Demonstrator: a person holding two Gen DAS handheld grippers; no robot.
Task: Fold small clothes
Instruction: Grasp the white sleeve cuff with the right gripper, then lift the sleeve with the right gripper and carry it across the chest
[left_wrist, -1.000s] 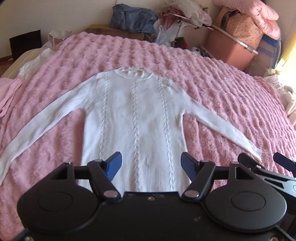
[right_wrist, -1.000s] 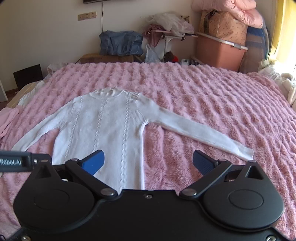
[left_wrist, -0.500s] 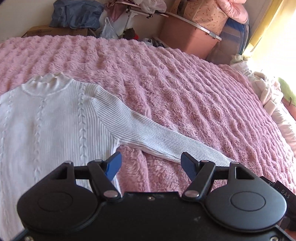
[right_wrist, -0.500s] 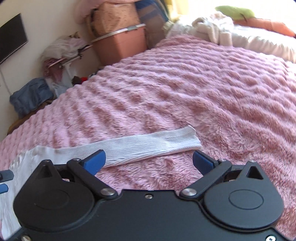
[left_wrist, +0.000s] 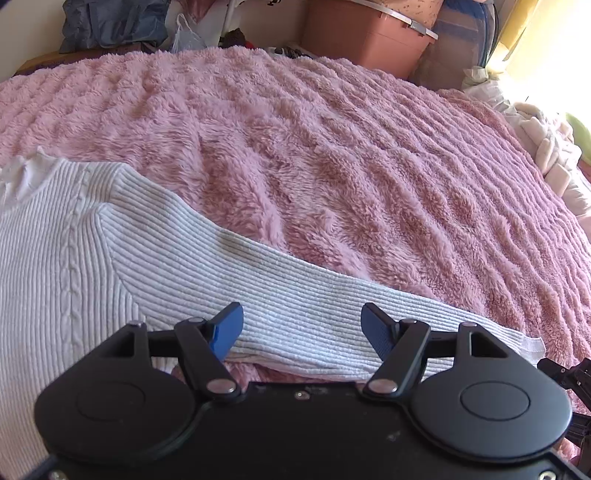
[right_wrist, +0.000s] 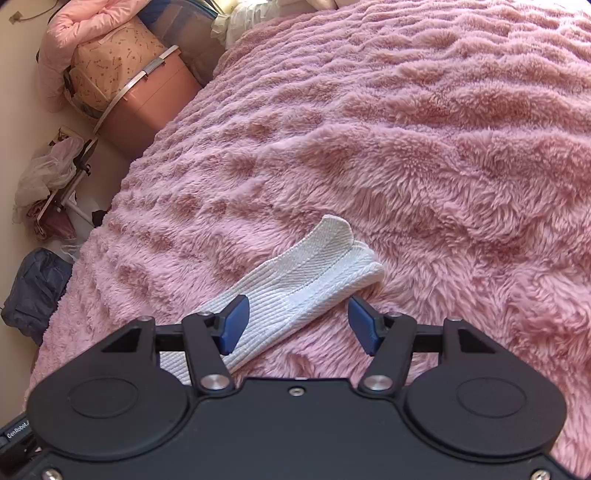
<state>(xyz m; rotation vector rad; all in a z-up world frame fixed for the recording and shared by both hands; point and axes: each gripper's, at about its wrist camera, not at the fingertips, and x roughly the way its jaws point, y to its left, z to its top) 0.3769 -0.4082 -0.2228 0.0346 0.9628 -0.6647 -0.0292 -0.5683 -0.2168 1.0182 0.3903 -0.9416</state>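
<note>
A white ribbed knit sweater (left_wrist: 66, 266) lies flat on a pink fluffy blanket (left_wrist: 351, 155). Its right sleeve (left_wrist: 280, 295) runs out to the right. My left gripper (left_wrist: 302, 330) is open, low over the middle of that sleeve, with the sleeve between its blue fingers. My right gripper (right_wrist: 298, 322) is open, low over the sleeve's cuff (right_wrist: 325, 254), which lies between its fingers. The cuff end is slightly curled up. Part of the right gripper (left_wrist: 569, 376) shows at the left wrist view's right edge.
A pink storage box (left_wrist: 362, 40) with bedding stands beyond the bed's far edge, also in the right wrist view (right_wrist: 147, 107). Blue clothes (left_wrist: 110, 22) and bags lie on the floor. Pale bedding (left_wrist: 546, 147) is bunched at the bed's right side.
Both grippers have moved right and down toward the sweater's right sleeve. The left now straddles mid-sleeve, the right straddles the cuff. The right gripper's jaws have narrowed a little.
</note>
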